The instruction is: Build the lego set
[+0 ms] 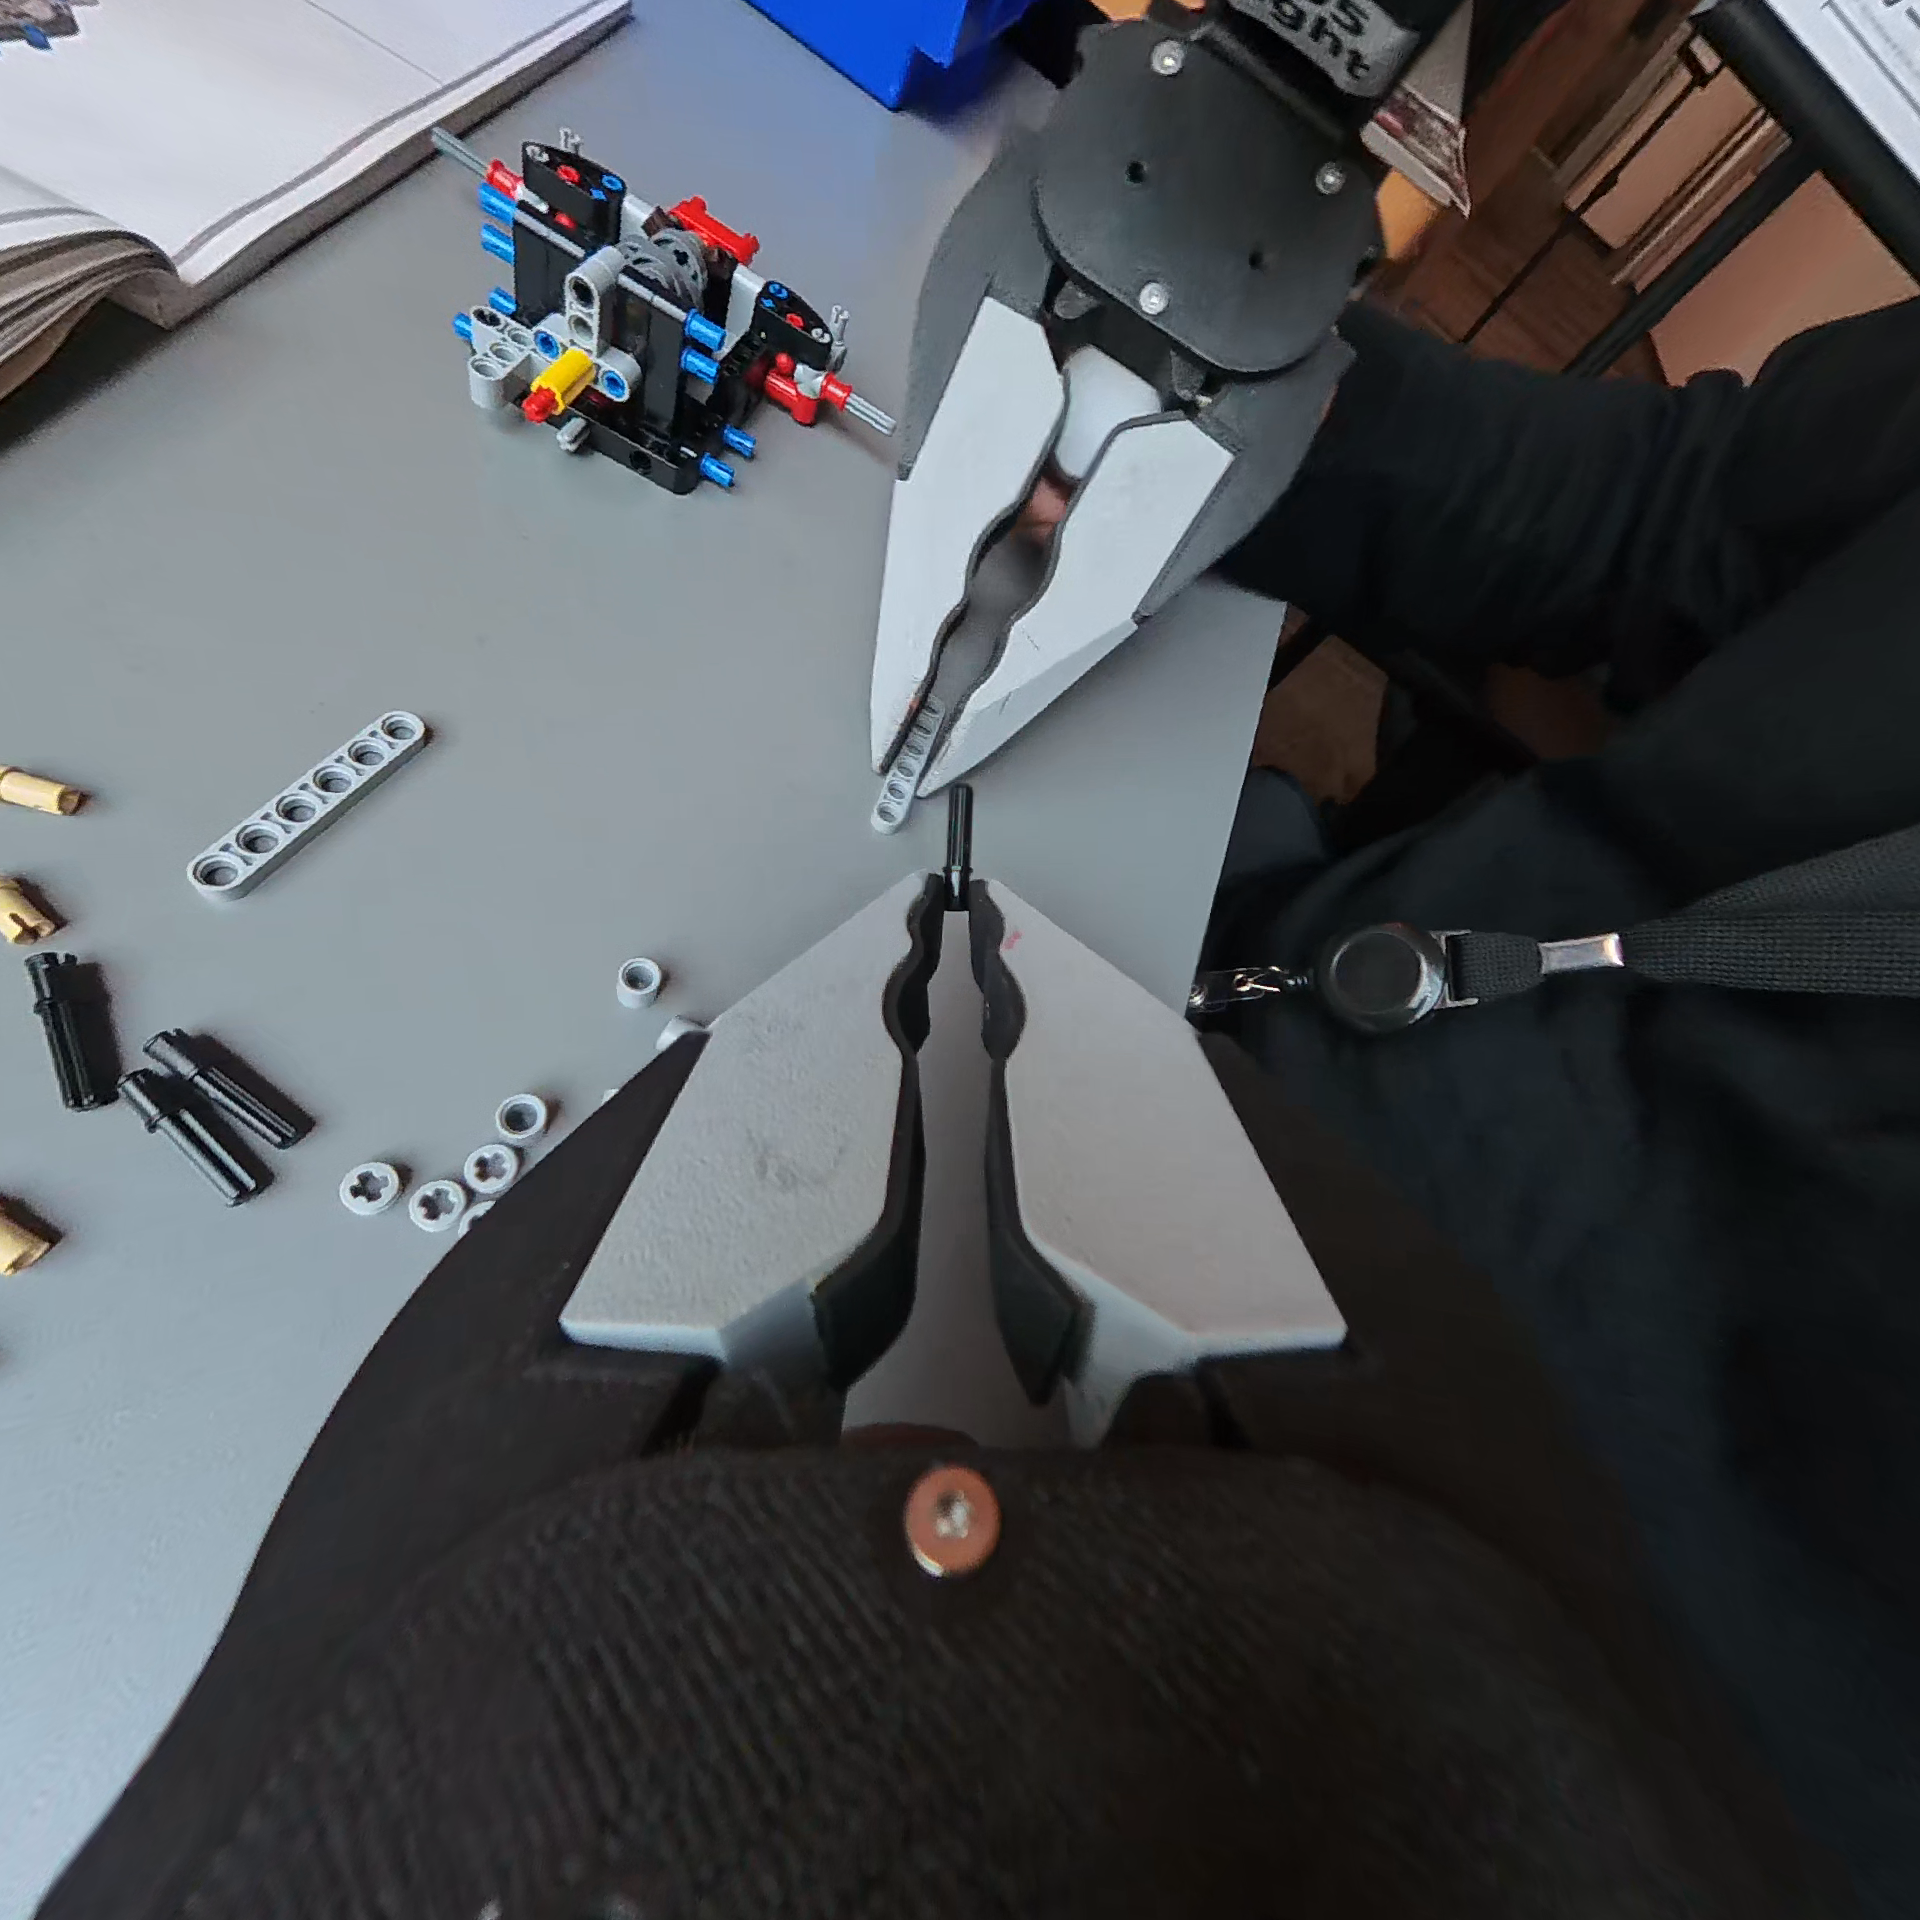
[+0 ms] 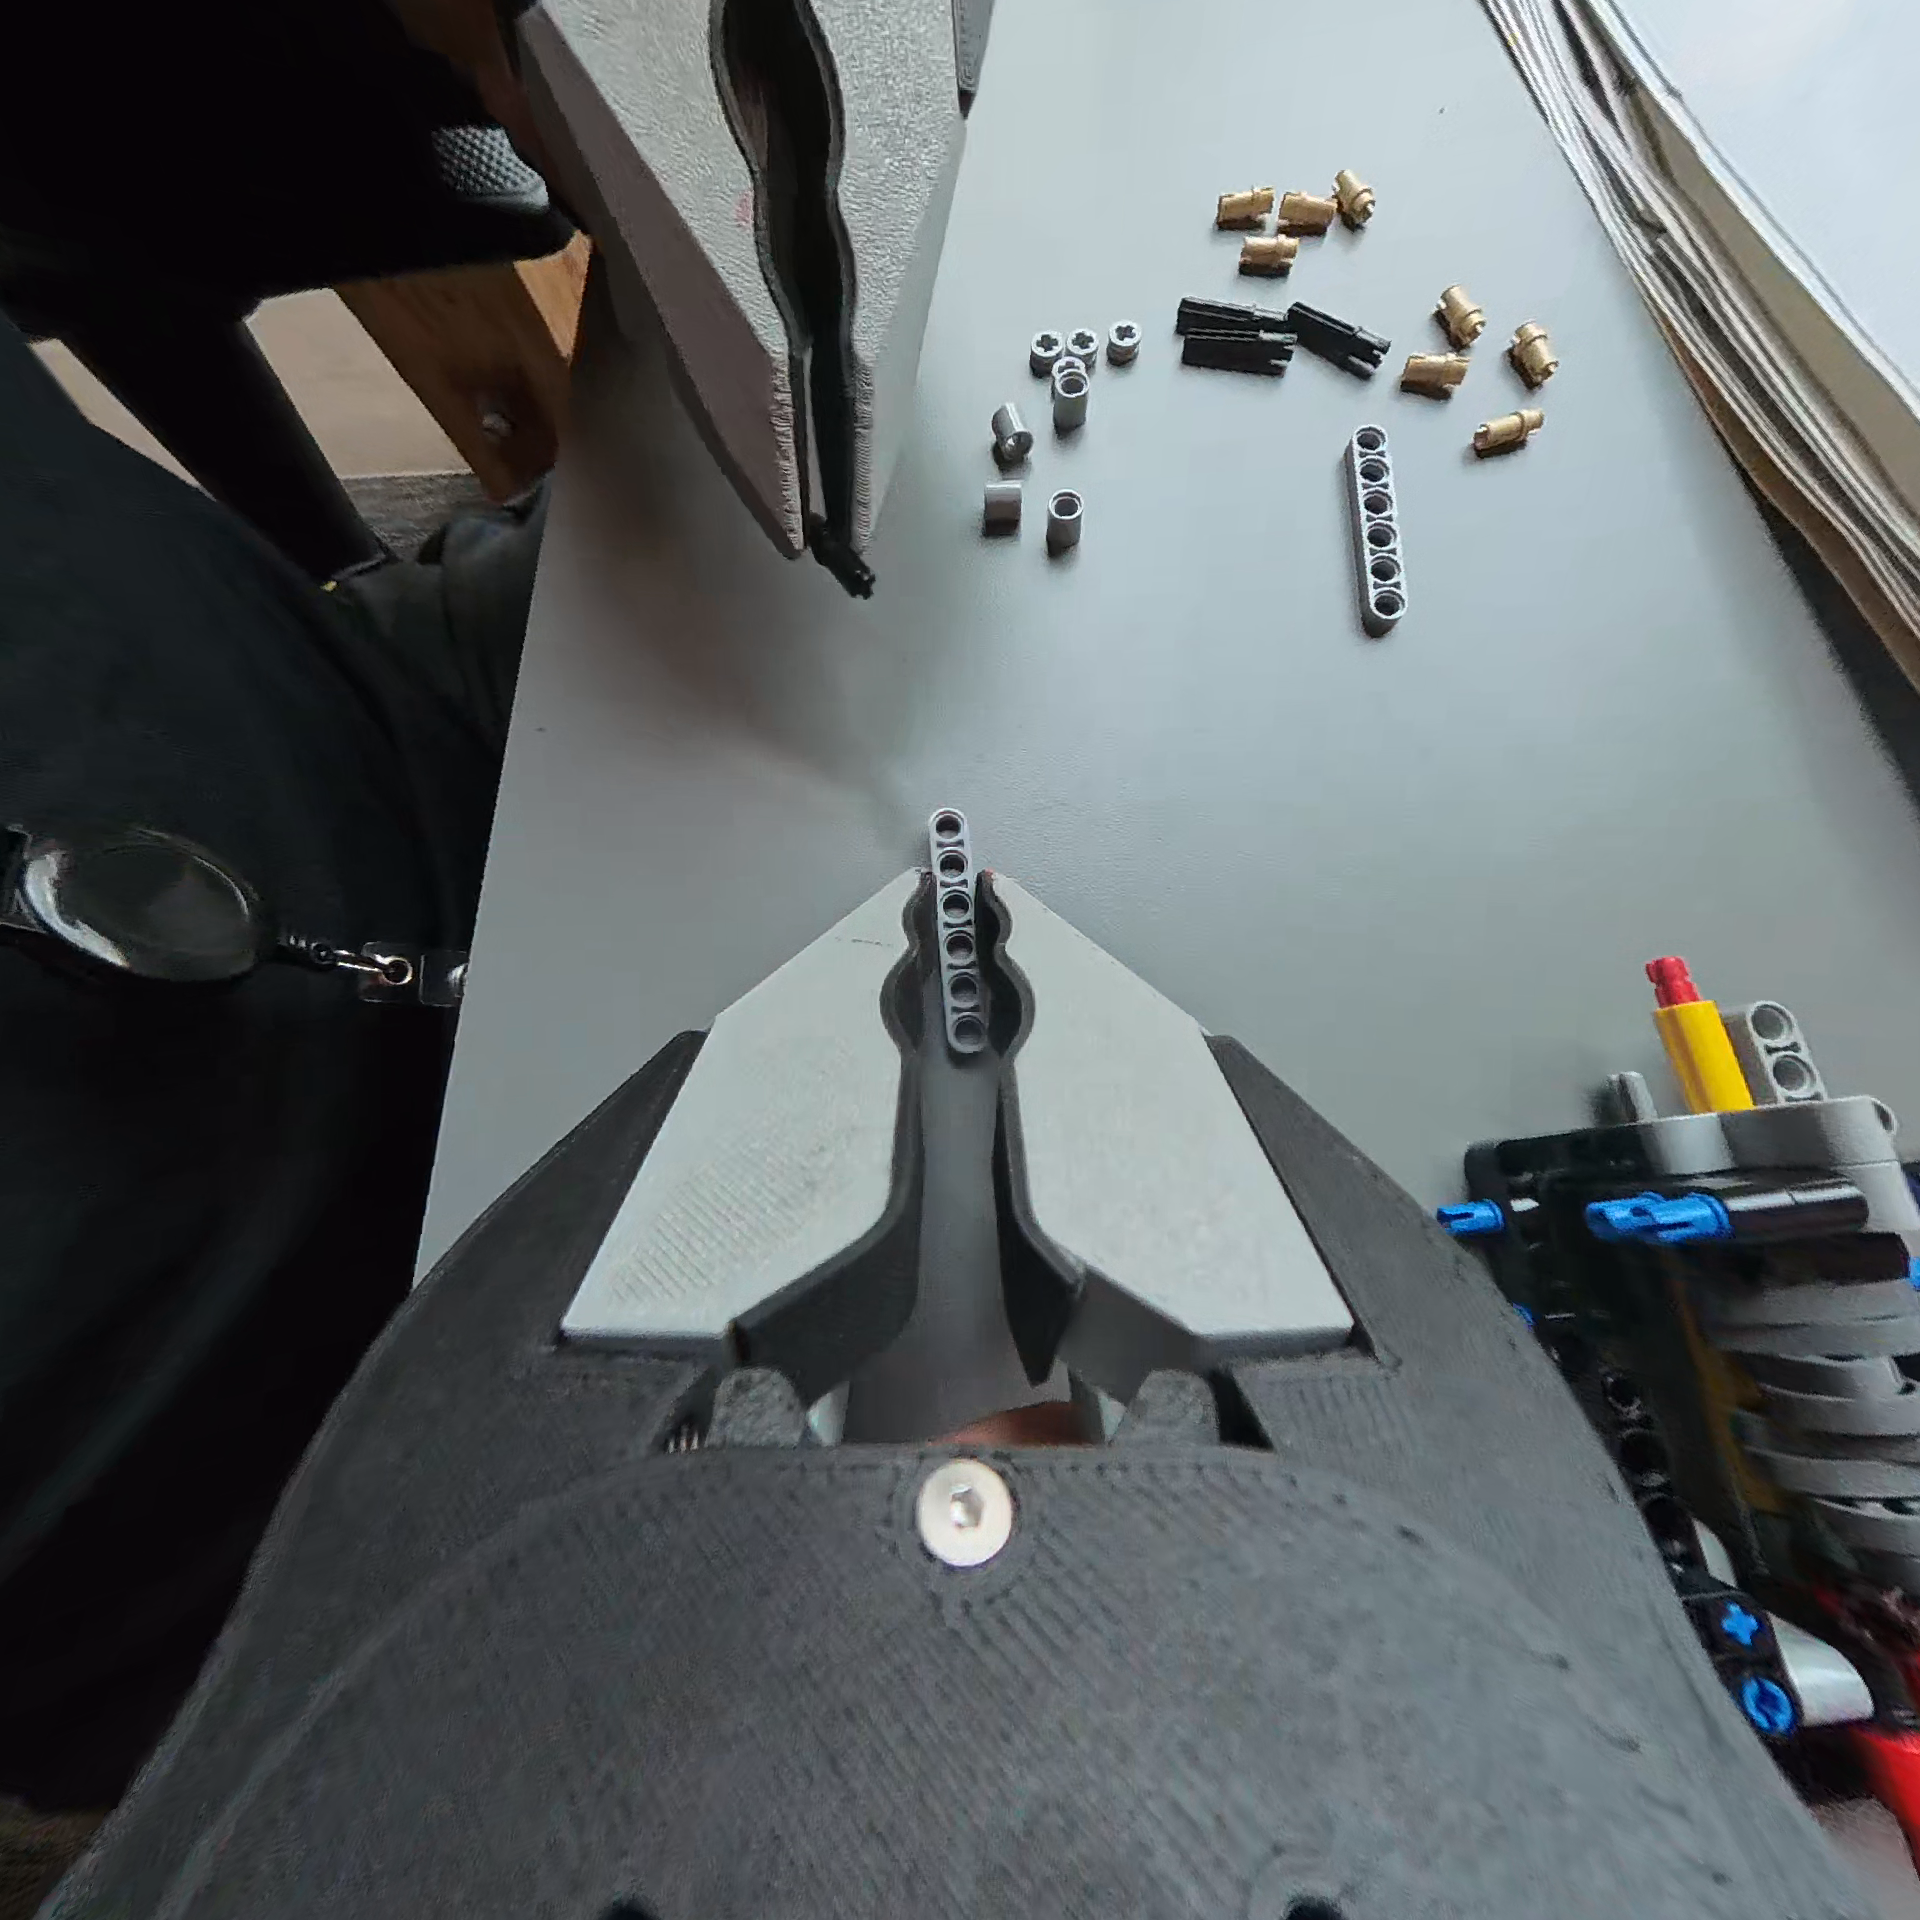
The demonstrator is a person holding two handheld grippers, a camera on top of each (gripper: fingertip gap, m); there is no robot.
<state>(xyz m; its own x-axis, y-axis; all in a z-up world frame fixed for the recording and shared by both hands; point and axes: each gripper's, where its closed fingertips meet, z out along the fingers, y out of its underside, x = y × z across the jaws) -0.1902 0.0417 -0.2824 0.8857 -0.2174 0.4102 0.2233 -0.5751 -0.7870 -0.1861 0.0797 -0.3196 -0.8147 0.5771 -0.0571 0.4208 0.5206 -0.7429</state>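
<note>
Soft, even daylight fills both views. The grey table (image 1: 623,644) shows only faint shadows and no glare. Focus is sharp at centre; the wide-angle lens bends and stretches everything toward the edges.

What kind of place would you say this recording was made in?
Probably an office or hobby desk: a grey table holding an open instruction booklet, sorted loose Lego pins, and a half-built model.

The open white paper instruction booklet (image 1: 239,114) runs off the frame at the bench's far edge; the multicoloured plastic brick assembly (image 2: 1756,1309) (right wrist view) is cut off too.
</note>
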